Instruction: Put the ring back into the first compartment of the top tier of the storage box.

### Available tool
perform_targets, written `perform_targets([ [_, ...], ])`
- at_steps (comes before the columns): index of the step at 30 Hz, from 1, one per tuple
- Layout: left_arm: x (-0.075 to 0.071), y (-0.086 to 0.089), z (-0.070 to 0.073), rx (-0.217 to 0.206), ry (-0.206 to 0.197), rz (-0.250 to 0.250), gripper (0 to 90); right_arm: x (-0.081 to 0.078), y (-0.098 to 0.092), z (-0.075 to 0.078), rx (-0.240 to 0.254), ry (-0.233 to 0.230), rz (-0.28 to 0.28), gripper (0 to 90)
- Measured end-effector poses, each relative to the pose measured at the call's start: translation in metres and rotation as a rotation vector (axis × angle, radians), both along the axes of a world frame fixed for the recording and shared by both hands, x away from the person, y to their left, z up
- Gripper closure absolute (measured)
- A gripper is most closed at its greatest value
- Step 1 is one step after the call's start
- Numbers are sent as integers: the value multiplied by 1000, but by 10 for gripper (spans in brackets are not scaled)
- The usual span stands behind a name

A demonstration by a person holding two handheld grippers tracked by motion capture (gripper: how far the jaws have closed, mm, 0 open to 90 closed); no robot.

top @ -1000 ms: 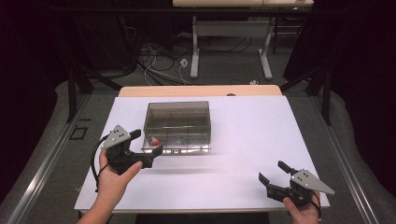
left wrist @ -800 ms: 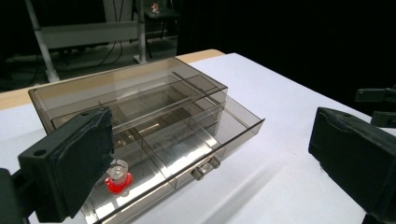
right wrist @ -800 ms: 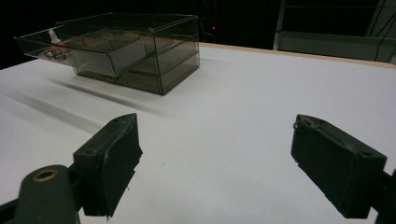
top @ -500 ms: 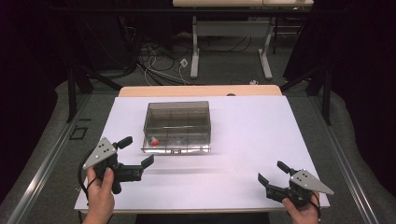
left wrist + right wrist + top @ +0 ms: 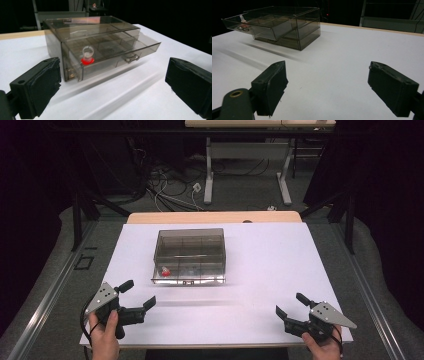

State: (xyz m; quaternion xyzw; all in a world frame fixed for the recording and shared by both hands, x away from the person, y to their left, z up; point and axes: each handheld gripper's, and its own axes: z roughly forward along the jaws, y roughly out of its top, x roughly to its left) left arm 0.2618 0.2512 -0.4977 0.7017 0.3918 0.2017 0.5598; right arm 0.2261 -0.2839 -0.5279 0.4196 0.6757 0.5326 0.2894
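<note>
A smoky clear plastic drawer box (image 5: 190, 255) (image 5: 95, 42) (image 5: 279, 23) sits mid-table, its top drawer (image 5: 112, 56) pulled partly out. Inside the drawer's near left corner stands a small clear piece on a red base (image 5: 164, 271) (image 5: 87, 56) (image 5: 244, 22). My left gripper (image 5: 140, 293) (image 5: 112, 85) is open and empty near the front left edge, well short of the box. At the front right my right gripper (image 5: 292, 305) (image 5: 327, 85) is also open, holding nothing.
The white table (image 5: 270, 260) has a wooden strip along its far edge (image 5: 215, 216). Beyond it stand desk legs (image 5: 208, 175) and loose cables (image 5: 165, 187) on the floor. Dark curtains close both sides.
My left gripper has drawn back from the drawer front toward the table's front left edge. The drawer stays pulled out. The right gripper has hardly moved.
</note>
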Motion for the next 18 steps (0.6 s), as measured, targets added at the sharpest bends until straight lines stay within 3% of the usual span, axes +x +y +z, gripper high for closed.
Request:
perform_targets([
  [18, 0, 11, -22, -14, 23, 18, 4, 0, -1, 0, -8, 5, 1, 148],
])
